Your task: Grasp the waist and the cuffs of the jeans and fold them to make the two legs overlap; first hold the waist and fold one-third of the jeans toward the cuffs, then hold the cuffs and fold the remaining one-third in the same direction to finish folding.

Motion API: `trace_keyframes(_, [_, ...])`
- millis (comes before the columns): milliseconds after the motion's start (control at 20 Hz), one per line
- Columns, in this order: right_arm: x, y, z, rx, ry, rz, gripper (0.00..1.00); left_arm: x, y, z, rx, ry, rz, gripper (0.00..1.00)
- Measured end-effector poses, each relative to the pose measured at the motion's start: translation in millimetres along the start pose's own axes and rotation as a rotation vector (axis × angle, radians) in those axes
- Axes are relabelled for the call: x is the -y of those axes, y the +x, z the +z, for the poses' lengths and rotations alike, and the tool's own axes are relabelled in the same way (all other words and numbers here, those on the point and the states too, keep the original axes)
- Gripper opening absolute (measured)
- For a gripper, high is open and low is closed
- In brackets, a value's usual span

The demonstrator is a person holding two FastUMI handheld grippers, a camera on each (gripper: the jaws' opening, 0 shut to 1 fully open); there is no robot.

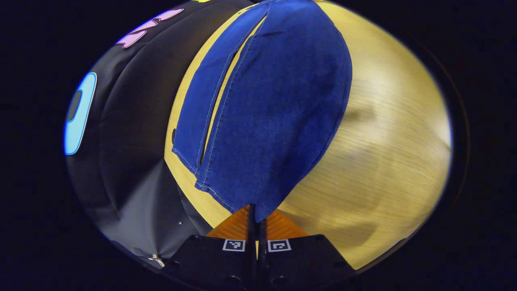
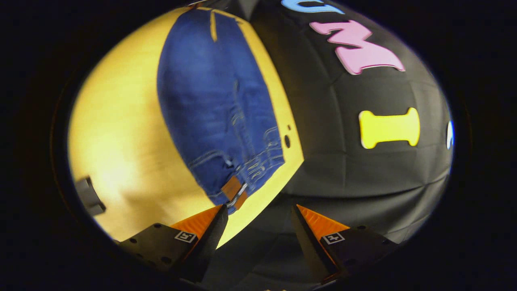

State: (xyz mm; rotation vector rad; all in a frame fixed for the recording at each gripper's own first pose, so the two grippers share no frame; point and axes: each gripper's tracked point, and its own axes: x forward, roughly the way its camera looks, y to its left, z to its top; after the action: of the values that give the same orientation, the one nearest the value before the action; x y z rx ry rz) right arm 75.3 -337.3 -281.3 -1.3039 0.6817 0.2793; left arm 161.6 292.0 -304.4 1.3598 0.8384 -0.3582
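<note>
Blue jeans (image 1: 278, 109) lie lengthwise on the wooden table (image 1: 387, 133), cuffs toward me in the left gripper view. My left gripper (image 1: 256, 216) is shut on the cuff corner of the nearer leg, which looks slightly raised; the other leg (image 1: 194, 109) lies flat to its left. In the right gripper view the jeans (image 2: 210, 101) show their waist end, with a brown patch (image 2: 232, 189) closest to me. My right gripper (image 2: 258, 212) stands open just off the table's edge, its left fingertip (image 2: 221, 214) close to the waistband, nothing between the fingers.
Black booth cloth (image 2: 355, 178) hangs right behind the table edge beside the jeans. A small dark hole (image 2: 287, 140) sits in the table near the waist. A dark grey object (image 2: 89, 196) shows at the table's far left. Bare wood (image 2: 117, 121) spreads beside the jeans.
</note>
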Motion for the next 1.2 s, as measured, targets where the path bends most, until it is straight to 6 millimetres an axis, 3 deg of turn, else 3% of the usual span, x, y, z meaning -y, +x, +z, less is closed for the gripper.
trace_keyframes(200, [-29, 32, -7, 0.003, -0.149, 0.079, 0.96, 0, 1, 0, -0.012, 0.006, 0.005, 0.06])
trace_keyframes(300, [-30, 46, -13, -0.028, -0.177, 0.071, 0.96, -1, 1, 1, -0.018, 0.002, 0.008, 0.06])
trace_keyframes(500, [-18, 66, 7, 0.006, -0.202, 0.017, 0.93, -2, 3, 3, -0.028, 0.007, 0.022, 0.06])
trace_keyframes(600, [-23, 75, 16, 0.012, -0.223, 0.023, 0.88, -2, 3, 4, -0.031, 0.009, 0.031, 0.06])
trace_keyframes(650, [-28, 79, 16, 0.005, -0.229, 0.032, 0.70, -2, 4, 3, -0.032, 0.009, 0.034, 0.06])
trace_keyframes(800, [-33, 91, 12, -0.023, -0.201, 0.047, 0.39, -1, 3, 2, -0.042, 0.001, 0.036, 0.06])
trace_keyframes(850, [-31, 88, 12, -0.013, -0.198, 0.051, 0.24, -2, 4, 2, -0.045, 0.000, 0.040, 0.06])
trace_keyframes(900, [-32, 88, 13, -0.009, -0.212, 0.054, 0.24, -2, 4, 3, -0.049, -0.002, 0.044, 0.06])
trace_keyframes(1000, [-39, 80, 9, -0.012, -0.199, 0.115, 0.06, 0, 2, 5, -0.051, -0.018, 0.041, 0.06])
trace_keyframes(1050, [-42, 76, 9, -0.004, -0.184, 0.152, 0.12, 2, 1, 5, -0.052, -0.028, 0.035, 0.06])
trace_keyframes(1200, [-54, 56, -2, 0.027, -0.331, 0.214, 0.11, 2, -1, 11, -0.041, -0.020, -0.034, 0.06])
